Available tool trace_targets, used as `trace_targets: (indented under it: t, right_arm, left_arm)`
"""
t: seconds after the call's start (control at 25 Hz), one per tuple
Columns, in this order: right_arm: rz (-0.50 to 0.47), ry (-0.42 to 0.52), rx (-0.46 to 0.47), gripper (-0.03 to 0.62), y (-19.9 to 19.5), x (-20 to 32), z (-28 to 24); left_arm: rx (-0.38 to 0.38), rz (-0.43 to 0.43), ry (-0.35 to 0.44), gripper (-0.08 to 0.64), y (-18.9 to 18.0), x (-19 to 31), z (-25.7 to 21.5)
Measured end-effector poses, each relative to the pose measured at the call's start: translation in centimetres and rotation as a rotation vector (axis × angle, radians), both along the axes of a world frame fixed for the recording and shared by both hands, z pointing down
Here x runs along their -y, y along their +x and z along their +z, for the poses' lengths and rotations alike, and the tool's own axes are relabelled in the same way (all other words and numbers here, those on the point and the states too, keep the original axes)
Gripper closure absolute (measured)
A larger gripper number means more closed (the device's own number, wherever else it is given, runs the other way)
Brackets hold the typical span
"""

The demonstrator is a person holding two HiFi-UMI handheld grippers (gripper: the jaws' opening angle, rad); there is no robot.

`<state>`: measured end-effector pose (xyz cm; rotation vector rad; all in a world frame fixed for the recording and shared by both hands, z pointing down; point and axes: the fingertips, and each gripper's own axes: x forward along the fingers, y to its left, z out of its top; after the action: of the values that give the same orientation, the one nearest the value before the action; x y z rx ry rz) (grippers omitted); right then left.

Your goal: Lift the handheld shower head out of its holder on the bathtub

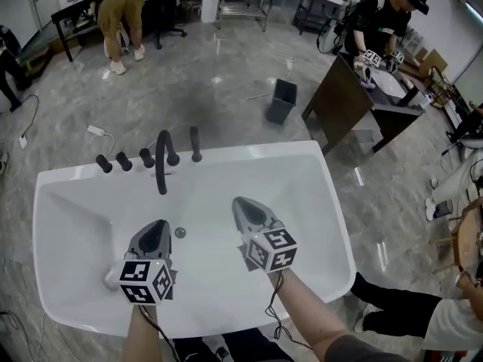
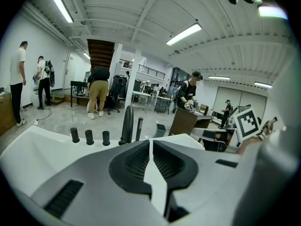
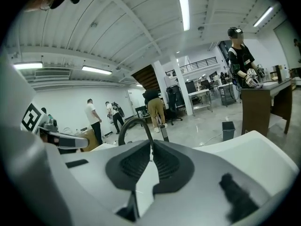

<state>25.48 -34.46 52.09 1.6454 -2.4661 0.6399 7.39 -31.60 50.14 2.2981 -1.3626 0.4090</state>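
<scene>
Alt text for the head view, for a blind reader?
The left gripper and right gripper, both shut and empty, hover over a white bathtub, pointing toward the black tap, knobs and shower head on its far rim. People stand beyond.

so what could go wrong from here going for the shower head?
1. Both the left gripper and right gripper are shut; arriving like that could knock the handheld shower head rather than grip it.
2. The curved spout stands right beside it: easy to clip or grab by mistake.
</scene>
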Motion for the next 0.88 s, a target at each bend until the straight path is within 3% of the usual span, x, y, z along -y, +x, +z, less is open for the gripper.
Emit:
trace_targets:
  t: [0.32,0.88]
  right_arm:
    - [-0.029,0.005,-0.032,0.563,-1.0,6.8,4.1]
    - [-0.066,0.026,-0.098,0.563,-3.7,14.9,11.9]
  left_arm:
    - [0.010,-0.073,-0.012,0.528,-1.5,3.9,3.8]
    - [0.019,-0.096,0.016,0.528,-3.6,7.8,9.1]
